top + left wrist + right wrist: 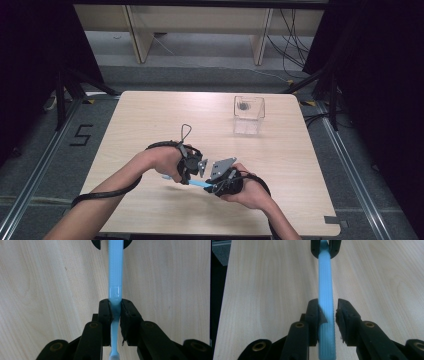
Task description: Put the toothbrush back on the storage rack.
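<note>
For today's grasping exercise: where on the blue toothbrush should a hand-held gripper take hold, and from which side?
Grip the toothbrush on its wide ribbed handle, coming in along its length from the handle end, jaws closing across the width. The ribs give grip; the neck is thin, where the left hand-held gripper is clamped. The right hand-held gripper already straddles the handle.

A clear plastic box (248, 114) stands on the pale wooden bench (150, 125), right of centre in the upper half of the frame, with something small and dark inside. Black cables (290, 40) trail across the floor at upper right.
</note>
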The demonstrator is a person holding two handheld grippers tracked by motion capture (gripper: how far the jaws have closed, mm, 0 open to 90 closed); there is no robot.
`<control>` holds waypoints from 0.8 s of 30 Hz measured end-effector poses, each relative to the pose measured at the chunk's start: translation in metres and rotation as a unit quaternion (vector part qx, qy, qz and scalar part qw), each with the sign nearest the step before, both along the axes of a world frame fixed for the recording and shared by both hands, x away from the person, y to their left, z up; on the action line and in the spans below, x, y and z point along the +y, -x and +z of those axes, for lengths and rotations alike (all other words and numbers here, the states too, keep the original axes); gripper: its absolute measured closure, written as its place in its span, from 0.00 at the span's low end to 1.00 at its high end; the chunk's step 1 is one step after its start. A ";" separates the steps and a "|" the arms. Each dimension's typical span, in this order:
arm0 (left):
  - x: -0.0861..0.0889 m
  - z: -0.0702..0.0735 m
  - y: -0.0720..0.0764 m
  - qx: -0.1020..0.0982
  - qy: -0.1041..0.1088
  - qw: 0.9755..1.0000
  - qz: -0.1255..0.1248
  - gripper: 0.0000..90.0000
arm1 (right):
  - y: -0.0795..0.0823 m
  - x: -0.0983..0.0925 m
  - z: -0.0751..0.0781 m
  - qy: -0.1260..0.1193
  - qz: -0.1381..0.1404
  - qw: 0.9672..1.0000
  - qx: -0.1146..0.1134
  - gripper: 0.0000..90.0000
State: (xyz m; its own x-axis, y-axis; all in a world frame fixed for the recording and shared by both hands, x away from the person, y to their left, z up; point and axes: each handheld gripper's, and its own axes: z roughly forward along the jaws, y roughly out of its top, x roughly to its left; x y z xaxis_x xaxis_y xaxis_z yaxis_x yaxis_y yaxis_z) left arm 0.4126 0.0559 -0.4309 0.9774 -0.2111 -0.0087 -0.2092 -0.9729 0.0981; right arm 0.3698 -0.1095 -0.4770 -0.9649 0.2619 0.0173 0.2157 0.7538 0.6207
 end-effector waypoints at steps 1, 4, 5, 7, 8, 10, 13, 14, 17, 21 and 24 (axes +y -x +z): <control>0.000 -0.001 0.002 0.005 0.009 1.000 0.011 0.87 | 0.000 0.000 0.000 0.002 0.002 1.000 -0.004 0.81; 0.000 -0.001 0.002 0.004 0.008 1.000 0.011 0.87 | -0.002 0.001 -0.001 0.002 0.018 1.000 -0.006 0.83; 0.000 -0.001 0.002 0.003 0.007 1.000 0.010 0.87 | -0.002 0.001 -0.001 0.002 0.019 1.000 -0.007 0.84; -0.003 0.000 -0.002 -0.006 0.007 1.000 -0.023 0.87 | 0.005 0.001 0.001 0.021 -0.020 0.999 0.017 0.86; -0.003 0.000 -0.002 -0.007 0.008 1.000 -0.024 0.87 | 0.006 0.001 0.002 0.024 -0.024 0.999 0.023 0.86; -0.003 0.000 -0.001 -0.006 0.006 1.000 -0.019 0.87 | 0.010 0.001 0.004 0.039 -0.048 0.997 0.045 0.87; -0.003 0.000 -0.001 -0.005 0.006 1.000 -0.019 0.87 | 0.015 0.001 0.007 0.057 -0.078 0.993 0.073 0.87; -0.004 0.000 -0.002 -0.008 0.009 1.000 -0.026 0.87 | 0.015 0.001 0.006 0.057 -0.076 0.993 0.070 0.87; -0.004 0.000 -0.003 -0.008 0.009 0.999 -0.034 0.87 | -0.002 0.002 -0.001 0.010 0.020 1.000 -0.018 0.87; -0.004 -0.001 0.000 -0.005 0.020 1.000 -0.017 0.87 | -0.002 0.002 -0.001 0.010 0.019 1.000 -0.019 0.87; -0.004 0.001 -0.002 -0.011 0.011 0.999 -0.032 0.87 | -0.004 0.002 -0.001 0.003 0.029 0.999 -0.039 0.87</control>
